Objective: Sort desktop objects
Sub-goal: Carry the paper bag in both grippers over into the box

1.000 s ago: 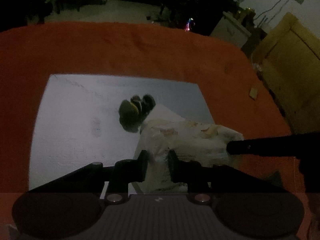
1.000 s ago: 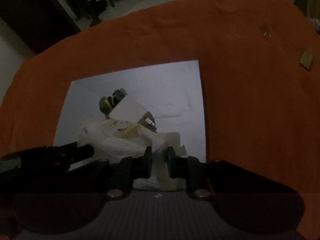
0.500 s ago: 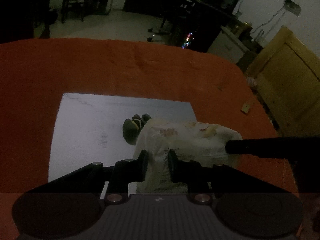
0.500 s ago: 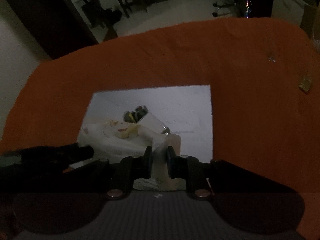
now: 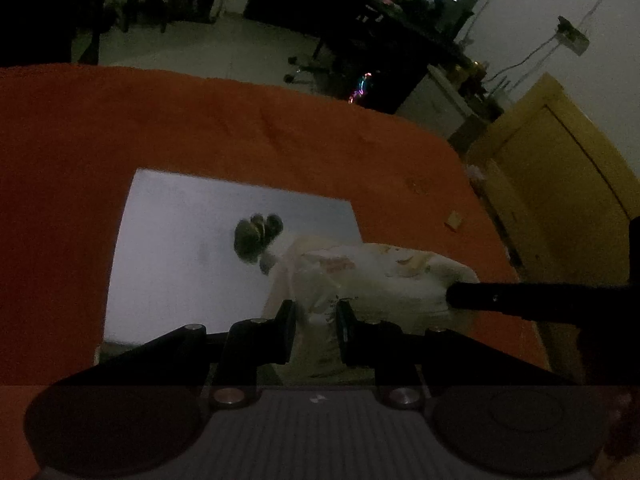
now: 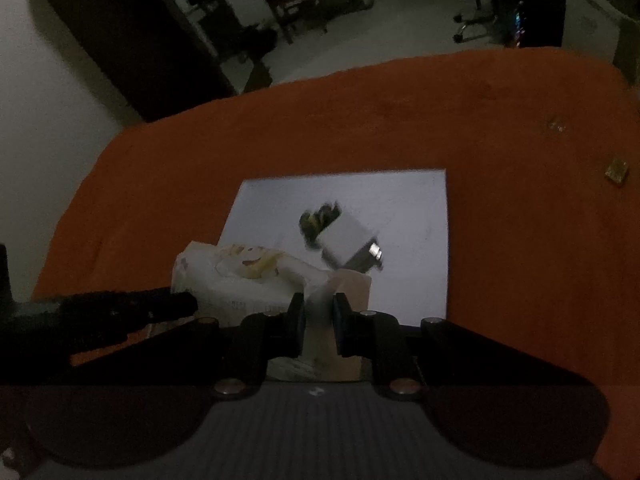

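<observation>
Dim light over the table [image 5: 200,132], orange cloth all across it, and a white sheet [image 5: 180,260] lying flat in the middle. On the sheet sits a small dark lump [image 5: 256,236]; what it is cannot be made out. Just right of that lump, a white plastic bag [image 5: 372,276] with printed pictures hangs above the sheet's near right corner. The left gripper [image 5: 316,328] is clamped tight on the bag's near edge. The right gripper [image 6: 318,320] is pinched closed on the bag's other edge, plastic caught between its pads. Behind the bag in the right wrist view, a white box [image 6: 348,240] tilts against the lump. Far right of the sheet, a small tan square [image 6: 616,169] lies on the cloth.
</observation>
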Tool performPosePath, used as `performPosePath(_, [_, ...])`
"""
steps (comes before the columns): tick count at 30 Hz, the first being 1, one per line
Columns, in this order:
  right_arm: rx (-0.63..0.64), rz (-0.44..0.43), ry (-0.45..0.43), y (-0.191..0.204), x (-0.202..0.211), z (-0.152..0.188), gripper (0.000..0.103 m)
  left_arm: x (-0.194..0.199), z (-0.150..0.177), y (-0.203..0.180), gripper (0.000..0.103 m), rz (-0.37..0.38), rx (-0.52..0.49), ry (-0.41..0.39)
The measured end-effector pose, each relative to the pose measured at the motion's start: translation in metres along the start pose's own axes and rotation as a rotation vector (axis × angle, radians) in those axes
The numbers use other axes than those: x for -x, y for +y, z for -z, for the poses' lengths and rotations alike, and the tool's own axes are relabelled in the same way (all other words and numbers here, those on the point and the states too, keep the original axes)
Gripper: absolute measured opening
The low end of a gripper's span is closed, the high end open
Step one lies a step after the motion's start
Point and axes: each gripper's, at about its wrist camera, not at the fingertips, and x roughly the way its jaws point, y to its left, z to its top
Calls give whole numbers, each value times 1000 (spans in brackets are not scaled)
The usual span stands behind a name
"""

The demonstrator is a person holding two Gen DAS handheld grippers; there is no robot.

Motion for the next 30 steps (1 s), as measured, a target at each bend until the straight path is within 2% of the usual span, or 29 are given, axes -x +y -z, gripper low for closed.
performPosePath(5, [16, -27, 42, 7, 8, 23, 16, 12, 25, -6, 18, -21, -56, 27])
performPosePath(12, [26, -38, 107, 13, 10, 61, 16, 19, 64, -7, 18, -32, -50, 124])
performPosePath(16, [27, -34, 173, 12, 2, 87, 16, 22, 85, -7, 18, -33, -57, 161])
performPosePath(22, [36, -5, 340, 6, -28, 130, 16, 4, 122, 2, 18, -35, -47, 261])
performPosePath(27, [55, 40, 412, 5, -51, 155, 16, -21, 148, 5, 18, -62, -44, 387])
performPosePath(30, [59, 51, 439, 4, -61, 166, 16, -26, 150, 6, 18, -79, -63, 385])
